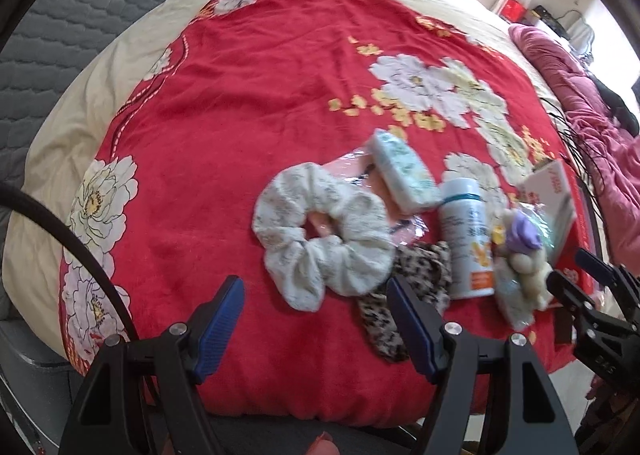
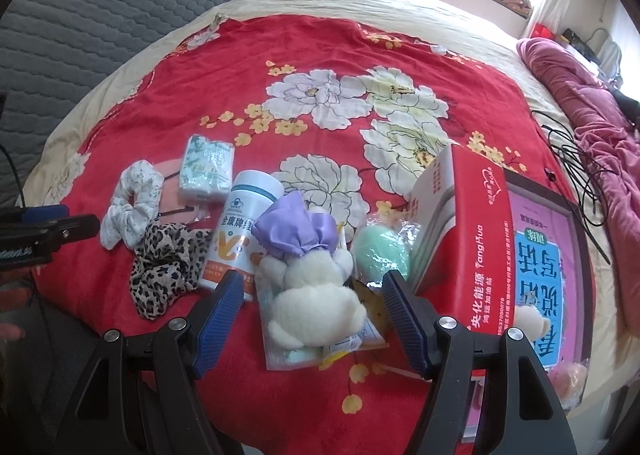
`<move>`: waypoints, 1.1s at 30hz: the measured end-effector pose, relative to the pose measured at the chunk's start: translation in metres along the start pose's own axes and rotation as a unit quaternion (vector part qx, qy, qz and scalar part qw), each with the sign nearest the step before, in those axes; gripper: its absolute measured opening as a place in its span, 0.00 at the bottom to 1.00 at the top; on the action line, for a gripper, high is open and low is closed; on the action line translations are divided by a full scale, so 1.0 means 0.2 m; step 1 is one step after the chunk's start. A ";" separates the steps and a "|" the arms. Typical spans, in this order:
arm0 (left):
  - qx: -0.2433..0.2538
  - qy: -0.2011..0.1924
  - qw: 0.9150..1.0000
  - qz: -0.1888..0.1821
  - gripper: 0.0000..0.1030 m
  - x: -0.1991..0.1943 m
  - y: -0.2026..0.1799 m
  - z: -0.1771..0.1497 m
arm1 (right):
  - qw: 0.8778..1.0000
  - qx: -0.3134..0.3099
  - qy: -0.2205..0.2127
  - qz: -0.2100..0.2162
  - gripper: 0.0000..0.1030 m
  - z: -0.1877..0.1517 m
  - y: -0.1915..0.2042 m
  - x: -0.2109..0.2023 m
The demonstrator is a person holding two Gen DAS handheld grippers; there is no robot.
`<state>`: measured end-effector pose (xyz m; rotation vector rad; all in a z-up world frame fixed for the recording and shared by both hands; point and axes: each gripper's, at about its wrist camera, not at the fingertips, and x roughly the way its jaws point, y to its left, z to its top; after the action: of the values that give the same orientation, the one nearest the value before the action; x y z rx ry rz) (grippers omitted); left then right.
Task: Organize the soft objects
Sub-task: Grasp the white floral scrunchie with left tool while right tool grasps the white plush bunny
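Note:
A white floral scrunchie [image 1: 320, 231] lies on the red flowered blanket [image 1: 260, 95], just ahead of my open left gripper [image 1: 316, 295]. A leopard-print scrunchie [image 1: 424, 271] sits beside the left gripper's right finger. My right gripper [image 2: 314, 295] is open, hovering over a white plush toy [image 2: 316, 295] with a purple bow [image 2: 296, 231]. The toy shows between its blue pads, which do not press on it. A green foam ball [image 2: 380, 255] in clear wrap lies to the toy's right. The white scrunchie [image 2: 132, 207] and leopard scrunchie [image 2: 164, 263] appear at the left of the right wrist view.
A white bottle [image 2: 236, 227] lies between the scrunchies and the toy. Behind it is a tissue pack [image 2: 206, 167] on a pink packet [image 1: 352, 171]. To the right are a red box [image 2: 472, 231] and a pink-covered book [image 2: 540, 275]. Black cables [image 2: 580, 175] and a maroon quilt [image 2: 592, 103] lie far right.

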<state>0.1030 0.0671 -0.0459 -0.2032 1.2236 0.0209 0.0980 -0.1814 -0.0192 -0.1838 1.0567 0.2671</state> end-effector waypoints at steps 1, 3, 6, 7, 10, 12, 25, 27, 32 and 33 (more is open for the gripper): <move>-0.005 0.003 1.000 0.000 0.71 0.02 0.02 0.01 | 1.000 -0.001 0.001 -0.001 0.71 0.00 0.00 0.01; -0.016 0.005 1.000 0.002 0.71 0.06 0.05 0.02 | 1.000 0.000 0.003 0.001 0.71 0.00 -0.01 0.02; -0.027 0.022 0.999 0.002 0.71 0.13 0.09 0.04 | 1.000 0.001 0.006 0.005 0.71 0.01 -0.02 0.03; -0.031 0.027 0.999 0.004 0.71 0.16 0.10 0.05 | 1.000 0.002 0.006 0.007 0.71 0.01 -0.02 0.04; -0.040 0.030 0.999 0.007 0.71 0.21 0.14 0.06 | 1.000 0.002 0.011 0.011 0.71 0.01 -0.03 0.06; -0.052 0.036 0.998 0.003 0.71 0.24 0.16 0.06 | 1.000 0.001 0.014 0.013 0.71 0.00 -0.03 0.08; -0.048 0.037 0.997 -0.046 0.35 0.30 0.17 0.09 | 0.999 -0.010 0.029 0.020 0.71 0.03 0.00 0.15; -0.041 0.038 0.997 -0.056 0.24 0.30 0.15 0.09 | 0.999 -0.017 0.031 0.019 0.70 0.03 0.01 0.17; -0.039 0.037 0.996 -0.071 0.15 0.30 0.14 0.10 | 0.999 -0.029 0.046 0.004 0.55 0.02 0.03 0.22; -0.039 0.036 0.996 -0.073 0.14 0.30 0.14 0.10 | 0.999 -0.027 0.046 0.003 0.54 0.02 0.03 0.23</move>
<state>0.1381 0.0933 -0.0990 -0.3638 1.2784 -0.0670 0.1201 -0.1695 -0.0580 -0.2437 1.1428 0.2950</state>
